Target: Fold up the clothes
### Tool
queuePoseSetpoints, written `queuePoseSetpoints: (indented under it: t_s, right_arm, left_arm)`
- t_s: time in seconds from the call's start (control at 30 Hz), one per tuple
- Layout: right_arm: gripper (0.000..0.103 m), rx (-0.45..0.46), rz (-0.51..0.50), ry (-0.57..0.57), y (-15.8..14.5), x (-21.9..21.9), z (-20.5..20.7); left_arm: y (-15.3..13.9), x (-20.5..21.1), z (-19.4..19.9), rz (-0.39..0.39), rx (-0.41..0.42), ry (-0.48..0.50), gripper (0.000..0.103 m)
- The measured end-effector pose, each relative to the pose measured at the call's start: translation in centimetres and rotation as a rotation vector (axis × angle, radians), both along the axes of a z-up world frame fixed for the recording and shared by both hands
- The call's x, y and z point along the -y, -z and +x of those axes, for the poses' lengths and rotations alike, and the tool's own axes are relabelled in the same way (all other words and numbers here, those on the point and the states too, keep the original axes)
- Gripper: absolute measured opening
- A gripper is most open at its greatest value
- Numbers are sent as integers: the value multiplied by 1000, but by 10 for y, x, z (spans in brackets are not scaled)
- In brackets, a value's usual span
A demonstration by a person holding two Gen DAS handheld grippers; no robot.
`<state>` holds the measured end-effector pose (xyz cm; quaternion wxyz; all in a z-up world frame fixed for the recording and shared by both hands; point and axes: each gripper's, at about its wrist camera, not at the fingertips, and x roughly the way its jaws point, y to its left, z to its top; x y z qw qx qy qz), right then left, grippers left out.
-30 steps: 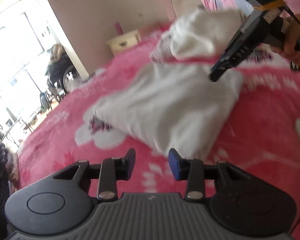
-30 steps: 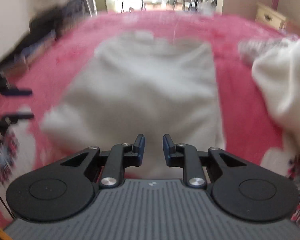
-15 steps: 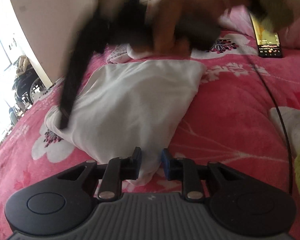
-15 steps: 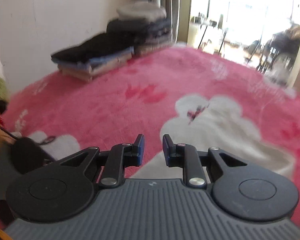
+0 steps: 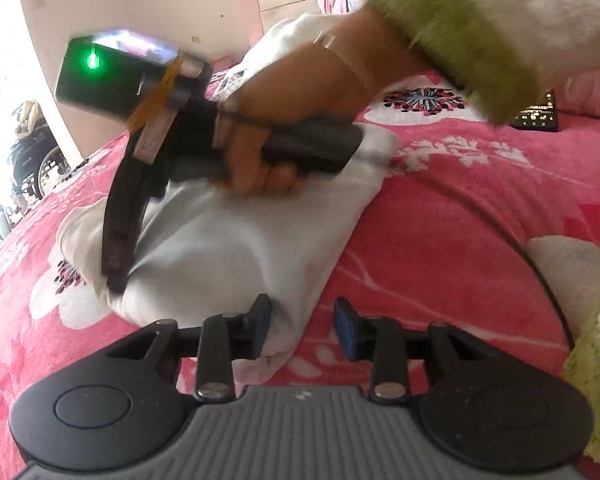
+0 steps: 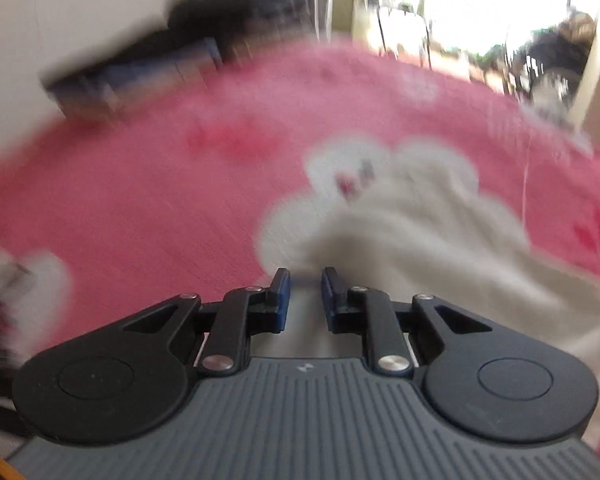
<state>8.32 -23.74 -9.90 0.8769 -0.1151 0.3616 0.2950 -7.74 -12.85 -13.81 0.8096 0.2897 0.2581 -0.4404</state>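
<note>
garment: white, lay folded on pink blanket, long axis running away from left gripper
left gripper: jaws opening, astride garment's near corner, not pinching
right gripper: jaws closing, narrow gap over garment's far edge; grip unclear

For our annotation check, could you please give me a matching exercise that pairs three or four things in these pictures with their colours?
Things:
1. folded garment
2. blanket
3. sleeve cuff
4. light on the right hand-held gripper

Colours:
A. olive-green fur
B. bright green
C. white
D. pink with white flowers

Pairs: 1-C, 2-D, 3-A, 4-B
</note>
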Motion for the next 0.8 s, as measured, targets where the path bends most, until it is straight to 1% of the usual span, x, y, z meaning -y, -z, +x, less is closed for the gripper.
queuePoseSetpoints:
  t_s: [0.03, 0.07, 0.17, 0.2, 0.23, 0.27, 0.3, 0.33, 0.37, 0.4, 0.5, 0.53, 0.57, 0.63, 0.67, 0.7, 0.73, 0.8]
  right_arm:
    - [14, -11, 12, 4, 3, 1, 7]
    - [14, -15, 24, 14, -1, 2, 10]
    - [15, 39, 76, 52, -27, 7, 16]
    - [15, 52, 66, 66, -30, 7, 22]
    - [15, 53, 31, 77, -23, 4, 34]
    - [16, 29, -5, 79, -9, 2, 47]
    - [15, -6, -13, 85, 3, 3, 58]
    - [15, -38, 8, 95, 13, 5, 68]
    - [15, -61, 29, 101, 16, 7, 75]
    - [15, -58, 47, 102, 9, 9, 77]
    - [15, -5, 102, 110, -16, 14, 76]
    - [15, -10, 122, 126, -16, 17, 83]
    - [15, -28, 114, 146, -10, 19, 94]
    - [14, -67, 14, 170, 21, 18, 114]
    - [14, -71, 32, 168, 29, 22, 118]
    - [14, -81, 88, 180, 24, 31, 120]
    - [15, -79, 138, 211, 13, 41, 119]
    - [16, 1, 207, 284, -15, 69, 103]
  left_arm:
    - [1, 1, 1, -3, -5, 2, 35]
    - [1, 2, 2, -6, -13, 2, 35]
    - [0, 3, 4, -15, -37, -2, 35]
    - [0, 3, 5, -18, -40, -1, 35]
    - [0, 3, 5, -19, -40, 1, 35]
    - [0, 4, 6, -20, -40, 2, 35]
    - [0, 4, 6, -22, -40, 4, 35]
    - [-1, 4, 6, -23, -40, 5, 35]
    - [-1, 5, 6, -24, -41, 7, 35]
    - [-1, 5, 7, -26, -41, 9, 35]
    - [-1, 6, 7, -30, -41, 14, 36]
    - [-1, 7, 8, -31, -41, 15, 36]
    - [-1, 8, 9, -32, -41, 17, 36]
    - [2, 10, 10, -30, -34, 22, 37]
    - [3, 10, 9, -28, -32, 26, 38]
    - [4, 10, 8, -28, -29, 30, 39]
    - [4, 10, 7, -27, -27, 33, 39]
    - [3, 9, 7, -26, -28, 38, 40]
